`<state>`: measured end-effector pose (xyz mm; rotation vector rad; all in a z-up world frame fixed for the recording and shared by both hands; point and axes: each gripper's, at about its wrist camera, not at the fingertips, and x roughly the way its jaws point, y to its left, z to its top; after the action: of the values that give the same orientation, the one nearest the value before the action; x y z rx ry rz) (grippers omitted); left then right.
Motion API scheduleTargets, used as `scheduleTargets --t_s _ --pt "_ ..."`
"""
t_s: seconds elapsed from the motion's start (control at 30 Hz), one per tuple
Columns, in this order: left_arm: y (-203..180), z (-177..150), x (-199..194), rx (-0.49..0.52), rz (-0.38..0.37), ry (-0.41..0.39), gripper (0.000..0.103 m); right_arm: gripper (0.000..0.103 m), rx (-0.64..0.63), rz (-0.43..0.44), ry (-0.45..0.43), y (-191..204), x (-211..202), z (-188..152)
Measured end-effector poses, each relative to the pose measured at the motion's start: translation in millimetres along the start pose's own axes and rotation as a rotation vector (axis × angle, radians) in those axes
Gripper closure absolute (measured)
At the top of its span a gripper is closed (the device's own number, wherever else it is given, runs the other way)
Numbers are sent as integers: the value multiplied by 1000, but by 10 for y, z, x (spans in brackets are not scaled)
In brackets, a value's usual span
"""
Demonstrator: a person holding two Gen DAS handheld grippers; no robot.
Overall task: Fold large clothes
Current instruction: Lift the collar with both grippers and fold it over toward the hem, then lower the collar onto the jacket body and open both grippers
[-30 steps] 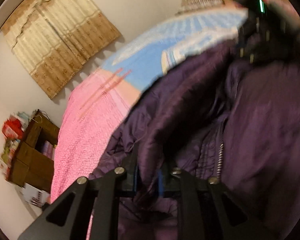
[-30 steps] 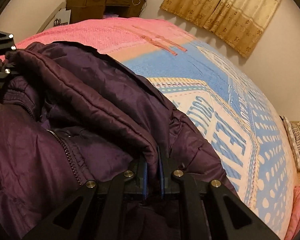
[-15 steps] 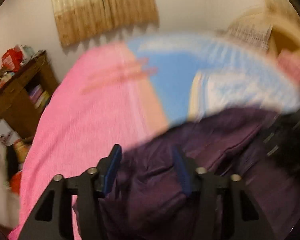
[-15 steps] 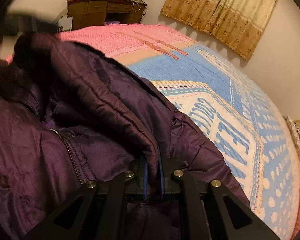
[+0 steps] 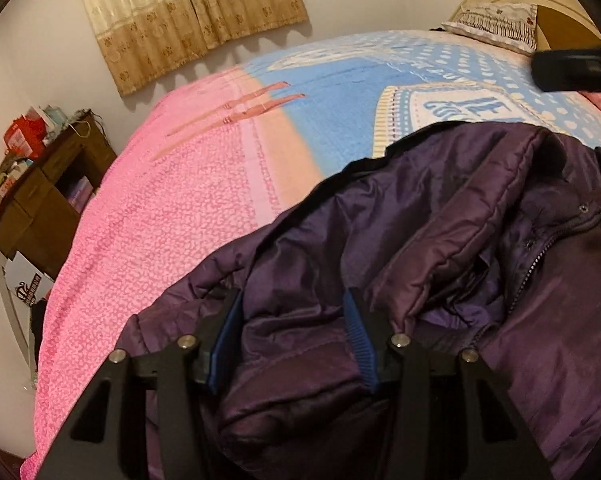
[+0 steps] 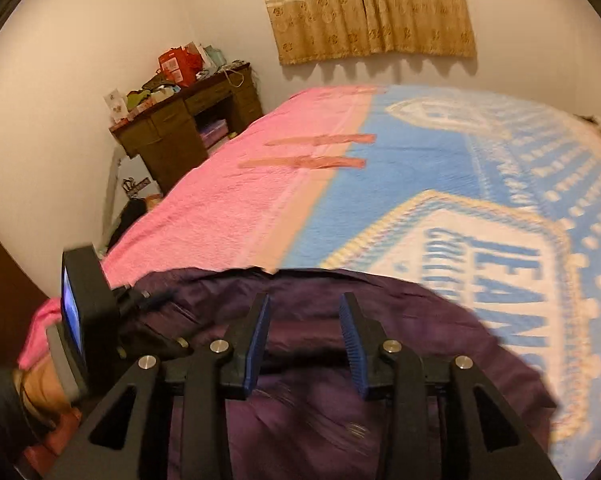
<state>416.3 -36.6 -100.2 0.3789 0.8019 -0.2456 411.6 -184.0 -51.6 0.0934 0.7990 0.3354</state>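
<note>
A dark purple padded jacket lies bunched on the bed, its zip showing at the right. My left gripper is open low over its near edge; a puff of fabric sits between the blue pads, unpinched. In the right wrist view the jacket fills the foreground. My right gripper hovers above it, jaws opening, with nothing between them. The left tool's black housing and the hand holding it are at the left edge.
The jacket rests on a pink and blue bedspread that covers the whole bed. A cluttered brown desk stands beyond the bed's far corner. A curtain hangs on the back wall. A pillow lies at the headboard end.
Both grippers were shut on folds of the jacket and have let go. The right gripper has lifted off the fabric. Both views have rolled level, and the jacket now lies lower and flatter.
</note>
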Motion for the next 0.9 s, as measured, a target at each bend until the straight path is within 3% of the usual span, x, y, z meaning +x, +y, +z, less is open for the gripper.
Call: scheduleTargets --t_s 0.13,0.17,0.23,0.5,0.67,0.9 --pt "104 -25 -1 -53 -45 -9 48 68 84 -52 138 -147 496 -98" --pt "151 -32 10 -76 -69 -5 45 69 72 -92 164 -192 588 -186" --pt "228 -51 54 -127 -94 11 37 70 72 -81 192 -260 673 -352" --pt "170 -67 99 -148 -50 19 29 70 28 -116 106 -195 697 -515" --pt "193 -54 170 -154 -45 35 26 69 49 -92 103 -222 684 -547" --pt "209 -46 230 -167 -33 52 19 69 -23 -169 98 -84 729 -561"
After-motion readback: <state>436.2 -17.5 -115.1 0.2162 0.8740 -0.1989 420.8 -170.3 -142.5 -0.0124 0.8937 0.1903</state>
